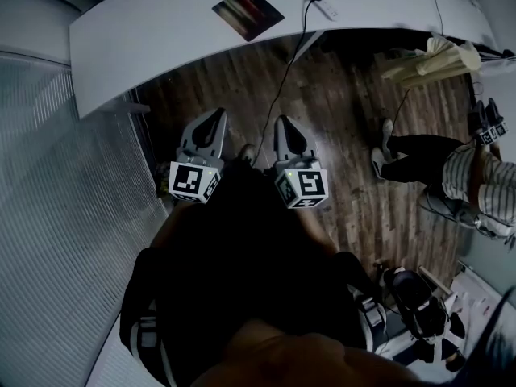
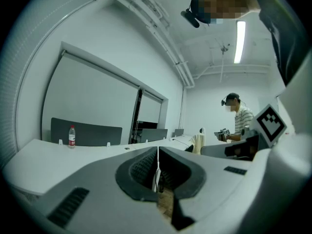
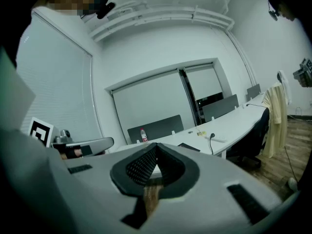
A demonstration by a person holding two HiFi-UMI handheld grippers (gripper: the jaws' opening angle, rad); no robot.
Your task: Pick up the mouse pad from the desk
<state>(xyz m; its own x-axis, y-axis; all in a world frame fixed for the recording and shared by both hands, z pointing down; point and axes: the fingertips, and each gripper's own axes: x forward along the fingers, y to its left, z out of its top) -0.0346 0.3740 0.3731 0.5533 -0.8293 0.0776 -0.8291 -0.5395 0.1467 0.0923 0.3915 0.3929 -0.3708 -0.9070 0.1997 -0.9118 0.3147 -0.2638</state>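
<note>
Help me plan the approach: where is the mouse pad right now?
In the head view the mouse pad lies flat on the white desk at top centre, just left of the power strip and its cable.

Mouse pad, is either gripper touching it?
No, the mouse pad lies on the desk while the left gripper and right gripper hang over the floor.
</note>
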